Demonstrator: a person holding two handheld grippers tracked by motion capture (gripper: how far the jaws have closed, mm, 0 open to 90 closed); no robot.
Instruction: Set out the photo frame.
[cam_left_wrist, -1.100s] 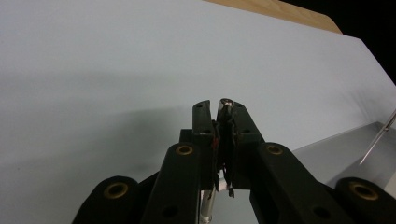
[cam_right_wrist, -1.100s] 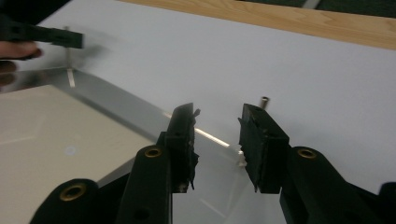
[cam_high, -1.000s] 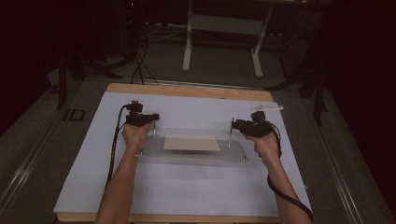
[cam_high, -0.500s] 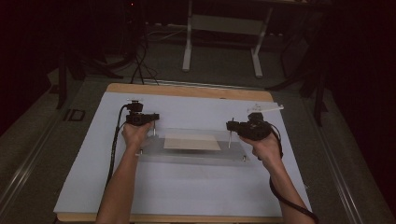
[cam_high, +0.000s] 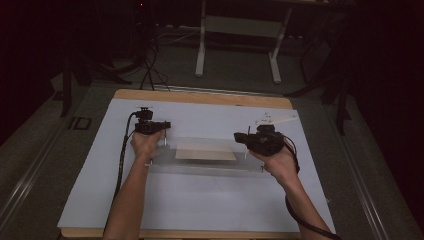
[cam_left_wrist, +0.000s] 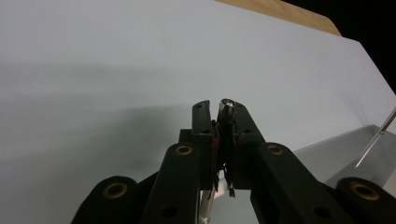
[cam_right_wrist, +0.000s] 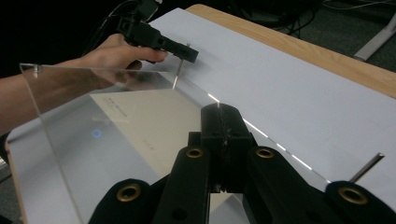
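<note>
From above, my left gripper (cam_high: 162, 125) sits at nine o'clock of the clear panel (cam_high: 205, 162), my right gripper (cam_high: 241, 137) at three. Left gripper view: jaws pinch a metal pin (cam_left_wrist: 227, 103). Right gripper view: jaws closed on the panel's edge.

Black claws (cam_right_wrist: 223, 122), brass-ringed screw holes
</note>
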